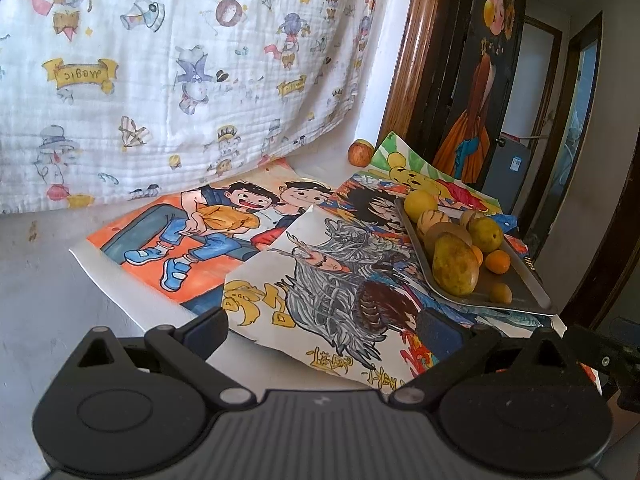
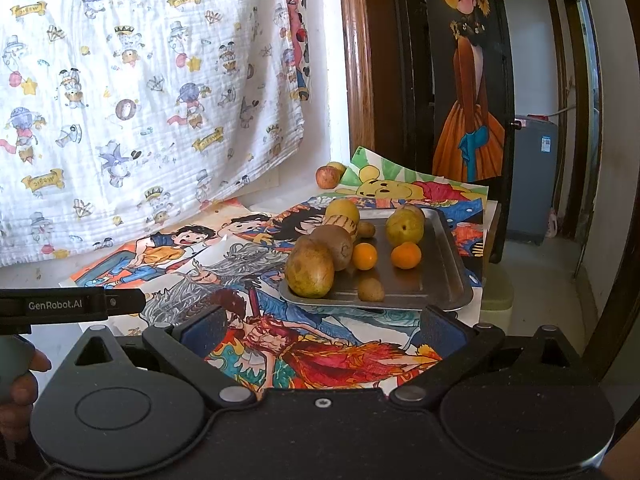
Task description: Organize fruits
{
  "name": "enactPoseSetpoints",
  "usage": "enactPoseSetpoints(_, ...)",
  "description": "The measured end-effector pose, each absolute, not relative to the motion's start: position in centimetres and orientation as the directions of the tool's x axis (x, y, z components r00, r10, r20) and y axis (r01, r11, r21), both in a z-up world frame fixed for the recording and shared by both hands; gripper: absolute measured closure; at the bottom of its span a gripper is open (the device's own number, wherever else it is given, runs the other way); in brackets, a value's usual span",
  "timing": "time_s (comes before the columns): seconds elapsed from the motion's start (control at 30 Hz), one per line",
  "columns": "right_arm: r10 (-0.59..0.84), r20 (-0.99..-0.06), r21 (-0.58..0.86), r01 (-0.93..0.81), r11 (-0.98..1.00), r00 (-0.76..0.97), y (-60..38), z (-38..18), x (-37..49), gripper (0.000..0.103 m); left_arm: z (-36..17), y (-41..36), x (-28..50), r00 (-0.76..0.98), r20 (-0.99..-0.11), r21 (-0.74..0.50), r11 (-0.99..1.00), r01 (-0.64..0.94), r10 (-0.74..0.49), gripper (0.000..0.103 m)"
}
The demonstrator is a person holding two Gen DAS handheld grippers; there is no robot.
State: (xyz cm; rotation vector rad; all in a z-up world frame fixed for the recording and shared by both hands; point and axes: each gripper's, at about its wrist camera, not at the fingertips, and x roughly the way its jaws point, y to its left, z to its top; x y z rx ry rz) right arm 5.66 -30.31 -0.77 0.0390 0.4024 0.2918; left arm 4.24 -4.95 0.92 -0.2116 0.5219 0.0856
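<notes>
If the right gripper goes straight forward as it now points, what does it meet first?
Probably the metal tray: its near rim lies just ahead of the open right gripper. Height is unclear, so it might meet the small kiwi instead.

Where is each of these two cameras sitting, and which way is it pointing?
Left wrist: on the left gripper, facing forward over drawings; metal tray of fruit far right; own open jaws show.
Right wrist: on the right gripper, facing the tray head-on; own open jaws, the other gripper and a hand show.
Shared: tray, red apple, drawings, hanging cloth.
</notes>
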Motion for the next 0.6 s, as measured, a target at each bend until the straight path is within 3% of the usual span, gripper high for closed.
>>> enactPoseSetpoints(0.6,0.298,-0.401,0.099,-0.283,0.954,0.866,-30.06,-1.27,5.94,0.001,0.45,-4.82,4.71,0.836,-0.547,-0.153,0.977,-0.151,0.044,0.000)
